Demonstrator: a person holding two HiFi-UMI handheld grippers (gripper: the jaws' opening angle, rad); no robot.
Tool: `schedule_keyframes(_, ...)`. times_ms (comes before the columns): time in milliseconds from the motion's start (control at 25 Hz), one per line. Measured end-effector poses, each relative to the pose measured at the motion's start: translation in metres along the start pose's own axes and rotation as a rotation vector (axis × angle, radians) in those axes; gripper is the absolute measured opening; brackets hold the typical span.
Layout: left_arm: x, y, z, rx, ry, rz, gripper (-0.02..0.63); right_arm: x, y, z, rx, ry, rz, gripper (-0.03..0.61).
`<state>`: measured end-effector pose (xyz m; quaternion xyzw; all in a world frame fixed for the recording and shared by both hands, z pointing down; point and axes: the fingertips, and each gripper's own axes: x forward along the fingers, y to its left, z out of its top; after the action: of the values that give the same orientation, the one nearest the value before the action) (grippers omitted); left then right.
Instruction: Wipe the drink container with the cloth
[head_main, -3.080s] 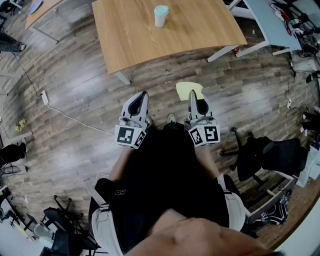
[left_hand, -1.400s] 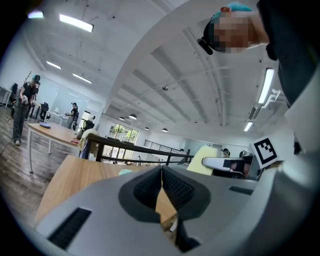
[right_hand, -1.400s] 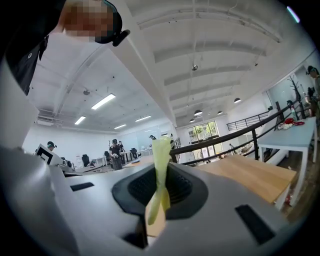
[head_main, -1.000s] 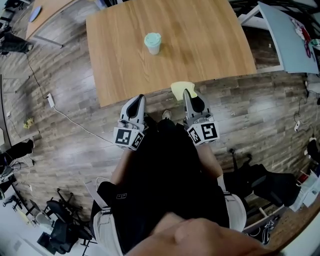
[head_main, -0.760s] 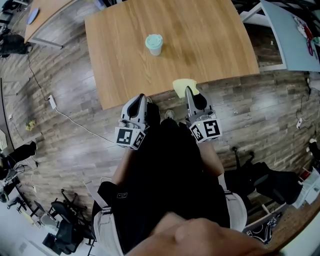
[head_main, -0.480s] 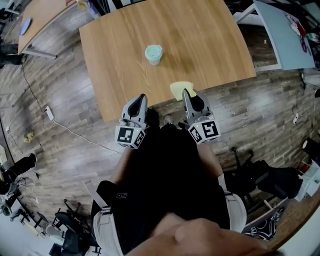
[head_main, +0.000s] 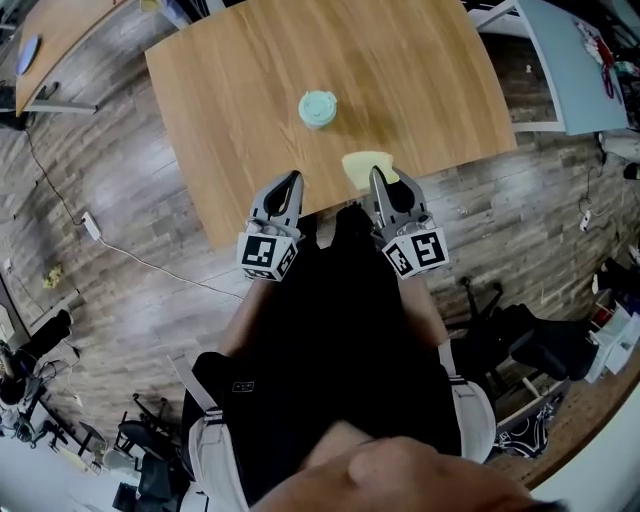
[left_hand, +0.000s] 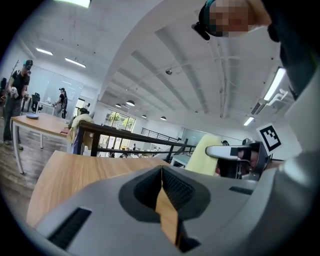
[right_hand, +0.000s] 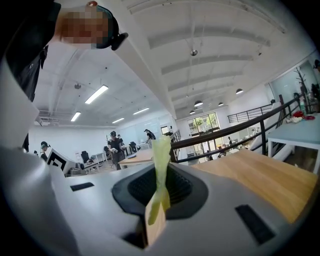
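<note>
At the left, my left gripper (head_main: 292, 180) hovers over the near edge of the light wooden table (head_main: 220, 80), its jaws pressed together with nothing between them. Farther in stands the pale green lidded drink cup (head_main: 318, 108). At the right, my right gripper (head_main: 376, 176) pinches the thin yellow cloth (head_main: 362, 163), which sticks out over the tabletop, near the cup but apart from it.
</note>
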<state>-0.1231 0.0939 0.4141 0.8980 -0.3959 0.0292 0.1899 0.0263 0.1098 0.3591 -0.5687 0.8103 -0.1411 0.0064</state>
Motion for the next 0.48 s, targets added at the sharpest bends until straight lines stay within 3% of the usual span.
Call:
schedule_keyframes(280,0.039,0.006,-0.001,-0.022,0.017,0.068,0.025,0.029,-0.037,0.006,-0.031,0.017,0.093,0.044)
schedule_keyframes(480,0.068,0.020,0.000,-0.039,0.010,0.191,0.025,0.058,-0.065,0.007,-0.030,0.048,0.223,0.044)
